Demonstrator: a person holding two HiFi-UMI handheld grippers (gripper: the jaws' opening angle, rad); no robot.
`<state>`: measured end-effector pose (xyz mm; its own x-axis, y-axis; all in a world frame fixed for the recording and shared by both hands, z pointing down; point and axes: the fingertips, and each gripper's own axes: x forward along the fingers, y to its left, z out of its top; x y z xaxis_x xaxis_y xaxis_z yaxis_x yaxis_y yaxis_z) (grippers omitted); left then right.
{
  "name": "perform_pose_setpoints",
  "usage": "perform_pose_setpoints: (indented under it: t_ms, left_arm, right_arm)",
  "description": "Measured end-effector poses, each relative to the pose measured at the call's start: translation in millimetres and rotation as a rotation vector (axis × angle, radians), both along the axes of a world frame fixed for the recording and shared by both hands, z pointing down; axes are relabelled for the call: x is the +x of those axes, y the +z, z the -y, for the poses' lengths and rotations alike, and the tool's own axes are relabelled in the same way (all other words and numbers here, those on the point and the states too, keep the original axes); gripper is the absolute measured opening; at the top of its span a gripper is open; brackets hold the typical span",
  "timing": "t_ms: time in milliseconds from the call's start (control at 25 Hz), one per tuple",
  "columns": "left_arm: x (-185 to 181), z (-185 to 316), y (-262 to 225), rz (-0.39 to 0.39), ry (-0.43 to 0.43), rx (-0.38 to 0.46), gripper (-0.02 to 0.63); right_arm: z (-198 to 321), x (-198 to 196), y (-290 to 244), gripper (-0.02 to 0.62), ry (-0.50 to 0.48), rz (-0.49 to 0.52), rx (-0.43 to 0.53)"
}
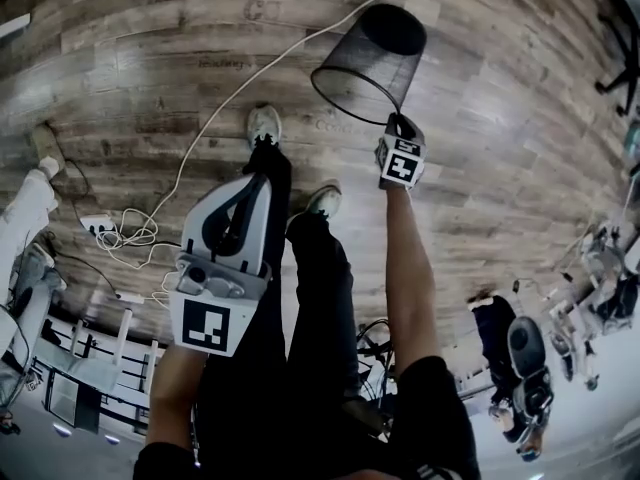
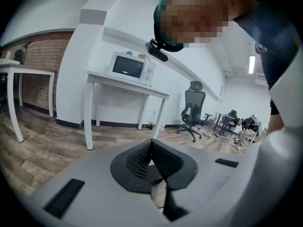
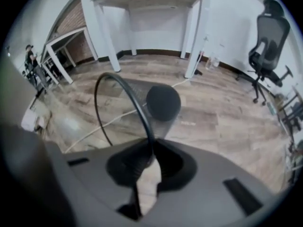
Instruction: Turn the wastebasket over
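Black mesh wastebasket (image 1: 370, 63) tilted on its side over the wooden floor (image 1: 150, 48), whether it touches the floor unclear, right gripper (image 1: 397, 120) clamped on its wire rim, pads blurred there, left gripper (image 1: 255, 178) closed and empty, its tips lost against dark trousers (image 1: 320, 298).

black mesh wastebasket (image 1: 372, 60), solid round base, tilted well off upright.

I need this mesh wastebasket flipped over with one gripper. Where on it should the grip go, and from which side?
Take the wastebasket by its wire rim, coming from the open mouth's side, one jaw inside and one outside. The tapered mesh wall looks too wide to span, while the rim is thin. The right gripper is pinching it that way.
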<state>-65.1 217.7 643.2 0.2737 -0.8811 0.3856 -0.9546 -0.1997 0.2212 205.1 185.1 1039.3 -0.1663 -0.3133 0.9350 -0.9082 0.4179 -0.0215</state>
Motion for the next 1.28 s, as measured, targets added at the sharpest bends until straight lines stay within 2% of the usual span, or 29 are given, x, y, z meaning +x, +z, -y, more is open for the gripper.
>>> perform_pose_setpoints:
  t_ms: [200, 400, 560, 600, 680, 840, 1040, 1280]
  left_arm:
    - [2, 7, 1, -0.019, -0.017, -0.019, 0.035]
    - [5, 17, 12, -0.050, -0.031, -0.072, 0.037]
    - [13, 20, 27, -0.068, 0.018, -0.126, 0.042]
    - [16, 20, 34, -0.074, 0.037, -0.150, 0.068]
    - [20, 17, 56, -0.083, 0.068, -0.219, 0.132]
    - [22, 14, 130, -0.100, 0.071, -0.348, 0.196]
    - [24, -2, 215, -0.105, 0.061, -0.505, 0.213]
    - [19, -26, 270, -0.098, 0.068, -0.644, 0.242]
  right_arm:
    - [4, 4, -10, 0.057, 0.087, 0.067, -0.062]
    - [8, 7, -18, 0.057, 0.193, 0.165, -0.122]
    - [6, 7, -23, 0.057, 0.237, 0.203, -0.161]
    - [6, 7, -24, 0.057, 0.242, 0.210, -0.172]
    - [3, 6, -27, 0.057, 0.255, 0.224, -0.199]
    - [-10, 1, -33, 0.057, 0.284, 0.252, -0.266]
    - [-39, -8, -44, 0.058, 0.302, 0.297, -0.352]
    - [-66, -22, -78, 0.058, 0.288, 0.367, -0.421]
